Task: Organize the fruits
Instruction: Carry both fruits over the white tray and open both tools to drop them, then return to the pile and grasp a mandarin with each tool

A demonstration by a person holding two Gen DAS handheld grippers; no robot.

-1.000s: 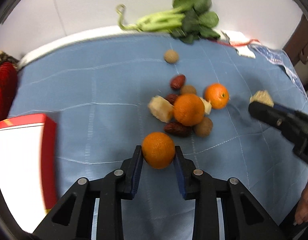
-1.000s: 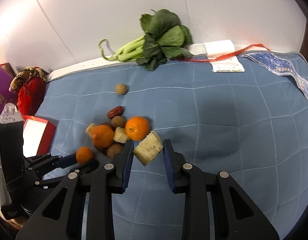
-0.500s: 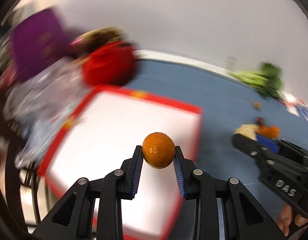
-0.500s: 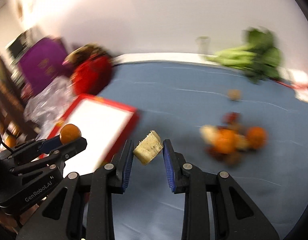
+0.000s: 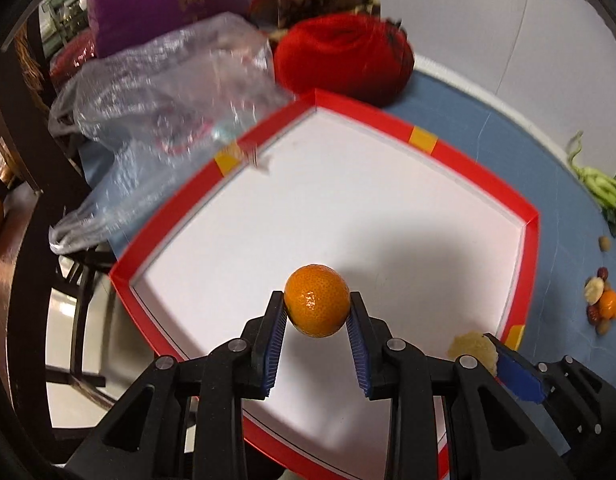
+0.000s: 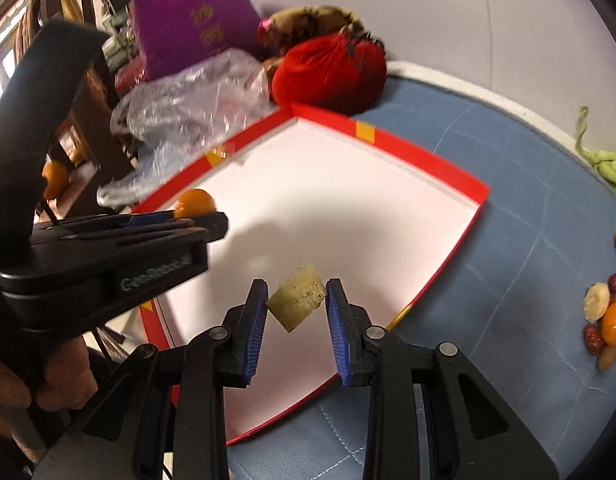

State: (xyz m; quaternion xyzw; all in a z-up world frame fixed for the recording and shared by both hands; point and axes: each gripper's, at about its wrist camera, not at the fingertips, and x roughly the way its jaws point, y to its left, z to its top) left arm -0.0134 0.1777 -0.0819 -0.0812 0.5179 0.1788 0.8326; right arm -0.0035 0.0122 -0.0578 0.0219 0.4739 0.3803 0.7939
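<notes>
Left gripper clamps a dimpled round mandarin, right gripper clamps a rough tan fruit chunk, both over the glossy red-rimmed white tray, crinkled clear plastic bag at 11 o'clock beyond.

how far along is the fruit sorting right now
Done: nothing, the red-rimmed tray holds no fruit. In hand: the left gripper holds a tangerine and the right gripper a pale fruit chunk, both over it. Left: the fruit pile on the blue cloth.
</notes>
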